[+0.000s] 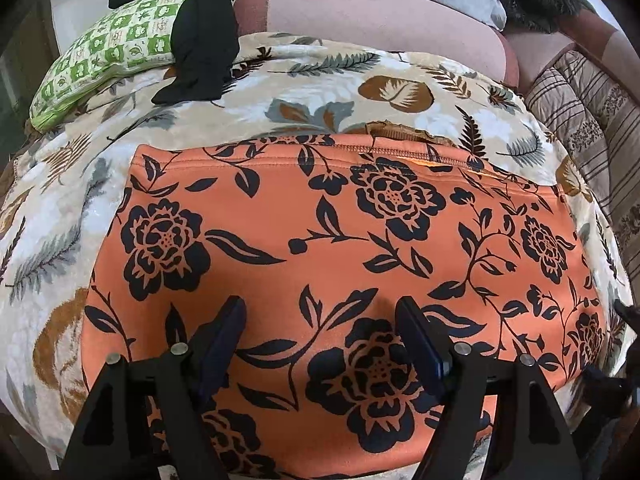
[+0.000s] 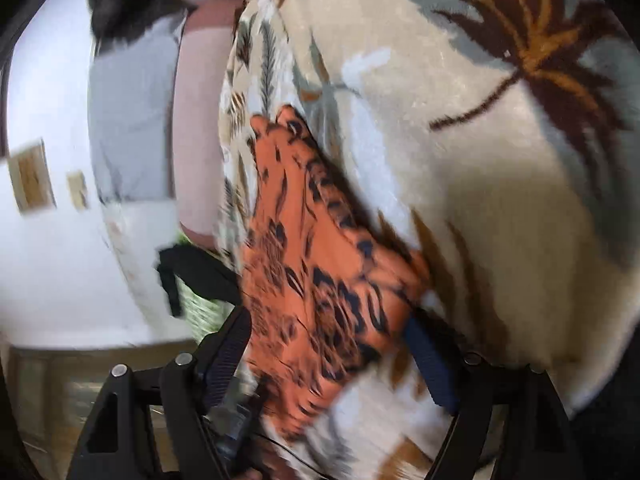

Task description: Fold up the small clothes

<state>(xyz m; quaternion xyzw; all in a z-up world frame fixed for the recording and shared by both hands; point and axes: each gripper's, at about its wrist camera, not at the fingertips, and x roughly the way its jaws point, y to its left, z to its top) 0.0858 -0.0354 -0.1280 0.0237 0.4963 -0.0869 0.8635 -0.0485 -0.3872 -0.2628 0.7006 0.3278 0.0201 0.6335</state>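
An orange garment with black flowers [image 1: 320,240] lies flat on a leaf-patterned blanket [image 1: 280,80]. My left gripper [image 1: 320,312] is open just above the garment's near part, with nothing between its fingers. In the right wrist view the picture is blurred and tilted. The same orange garment [image 2: 312,248] lies on the blanket [image 2: 460,200]. My right gripper [image 2: 328,324] is open, its fingers on either side of the garment's near edge. I cannot tell whether they touch the cloth.
A black garment [image 1: 200,32] lies over a green-and-white pillow [image 1: 108,52] at the back left. A pink cushion [image 1: 360,12] and a striped cushion [image 1: 580,112] border the blanket. A white wall [image 2: 52,240] shows in the right wrist view.
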